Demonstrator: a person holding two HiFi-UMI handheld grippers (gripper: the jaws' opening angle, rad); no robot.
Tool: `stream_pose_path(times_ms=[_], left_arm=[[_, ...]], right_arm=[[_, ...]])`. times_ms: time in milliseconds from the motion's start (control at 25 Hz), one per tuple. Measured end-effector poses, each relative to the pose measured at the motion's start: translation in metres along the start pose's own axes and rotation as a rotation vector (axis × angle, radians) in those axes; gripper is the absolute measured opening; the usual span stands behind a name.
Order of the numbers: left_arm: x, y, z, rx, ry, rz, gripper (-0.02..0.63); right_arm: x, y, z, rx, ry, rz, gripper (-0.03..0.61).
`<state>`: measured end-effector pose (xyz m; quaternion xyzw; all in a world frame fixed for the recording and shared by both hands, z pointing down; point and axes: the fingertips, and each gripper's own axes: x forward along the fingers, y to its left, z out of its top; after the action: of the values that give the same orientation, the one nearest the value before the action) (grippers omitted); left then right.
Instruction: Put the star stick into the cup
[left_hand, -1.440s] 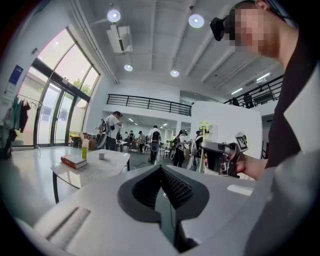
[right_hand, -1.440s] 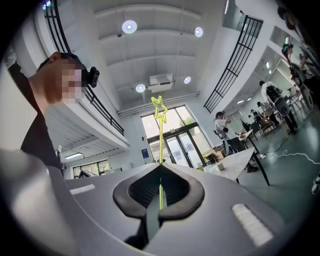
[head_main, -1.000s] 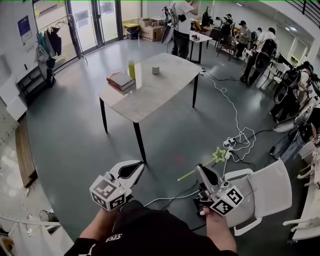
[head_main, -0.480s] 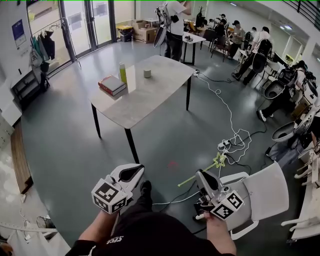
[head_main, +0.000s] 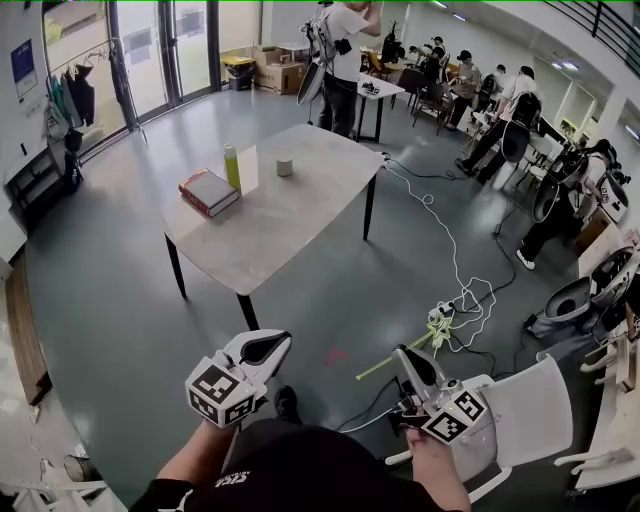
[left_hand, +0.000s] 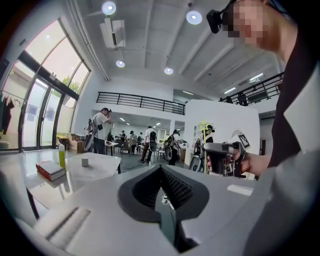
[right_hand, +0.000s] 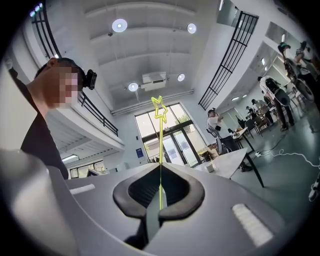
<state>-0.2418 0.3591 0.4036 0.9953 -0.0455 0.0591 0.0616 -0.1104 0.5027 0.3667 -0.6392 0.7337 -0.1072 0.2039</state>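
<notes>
In the upper left part of the head view, a grey bench (head_main: 300, 215) is standing on the dark floor. A red book (head_main: 207, 191) is lying at its left end, and a green bottle (head_main: 232, 166) is standing upright just beside the book. A small grey cup (head_main: 284, 167) is standing a little to the right of the bottle, apart from it.

At the lower left, the left hand-held gripper (head_main: 283, 340) is hanging over the floor, well apart from the bench. Its jaws are lying together and nothing is between them.

To the right of it, the yellow-green star stick (head_main: 380, 366) is lying slantwise in the air, with its star end pointing to the upper right. It is far from the cup. The right hand-held gripper (head_main: 403, 355) is gripping it: the jaws are pressing together on the thin shaft, and a short part of the stick is showing to the left of them.

At the lower right, a white chair (head_main: 535, 400) is standing just beside this gripper. White cables (head_main: 470, 290) are lying on the floor above the chair.
</notes>
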Motion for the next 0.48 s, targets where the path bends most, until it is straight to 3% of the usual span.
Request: stream_pose_path(times_ms=[280, 480], left_arm=[[0.048, 0.075, 0.02, -0.001, 0.006, -0.028, 0.002], [0.049, 0.126, 0.028, -0.02, -0.006, 0.011, 0.002]], right_arm=[[0.09, -0.045, 0.03, -0.014, -0.025, -0.007, 0.017], [0.159, -0.058, 0.038, -0.019, -0.008, 0.037, 0.017]])
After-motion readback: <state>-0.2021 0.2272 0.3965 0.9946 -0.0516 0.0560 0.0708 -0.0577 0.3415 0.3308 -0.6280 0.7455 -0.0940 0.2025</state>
